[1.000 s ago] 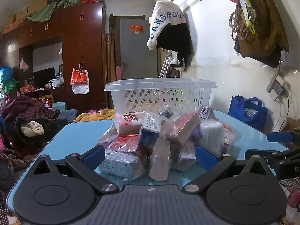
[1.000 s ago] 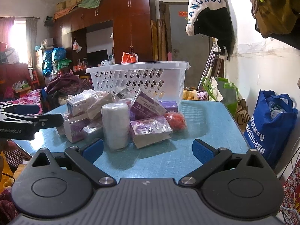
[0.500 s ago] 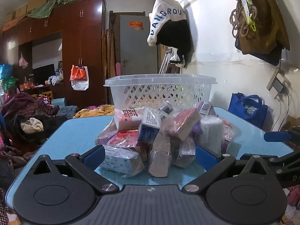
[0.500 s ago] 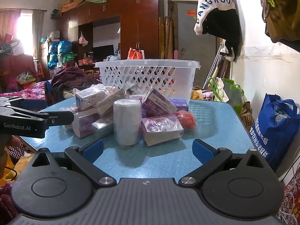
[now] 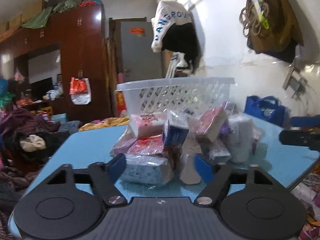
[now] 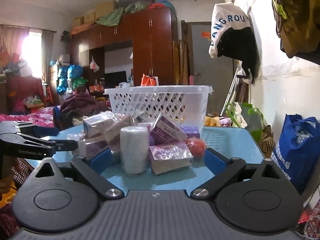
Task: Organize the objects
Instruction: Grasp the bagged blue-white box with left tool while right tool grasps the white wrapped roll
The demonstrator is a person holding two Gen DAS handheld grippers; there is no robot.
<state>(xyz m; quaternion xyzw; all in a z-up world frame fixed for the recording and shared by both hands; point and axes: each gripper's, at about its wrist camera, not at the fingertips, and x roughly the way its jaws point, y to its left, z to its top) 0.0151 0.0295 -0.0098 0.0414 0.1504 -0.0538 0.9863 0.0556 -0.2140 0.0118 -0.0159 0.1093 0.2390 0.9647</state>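
A heap of plastic-wrapped boxes and packets (image 5: pixel 176 140) lies on the blue table (image 5: pixel 84 146), in front of a white lattice basket (image 5: pixel 176 92). My left gripper (image 5: pixel 161 165) is open, its blue pads on either side of a wrapped white box (image 5: pixel 146 169) at the heap's near edge, not gripping it. My right gripper (image 6: pixel 155 158) is open around a white roll (image 6: pixel 134 150) and a purple box (image 6: pixel 170 157) on the heap's other side (image 6: pixel 140 136), with the basket (image 6: pixel 160 102) behind. Each gripper shows at the edge of the other's view.
A blue shopping bag (image 6: pixel 298 146) stands on the floor right of the table. Clothes and bedding (image 5: pixel 26 138) lie piled to the left. A wardrobe (image 5: pixel 80 60) and a door (image 5: pixel 140 50) stand behind the basket.
Both grippers have moved forward toward the heap. The left gripper's jaws have narrowed and now stand on either side of the white box. The right gripper's pads now flank the roll and purple box.
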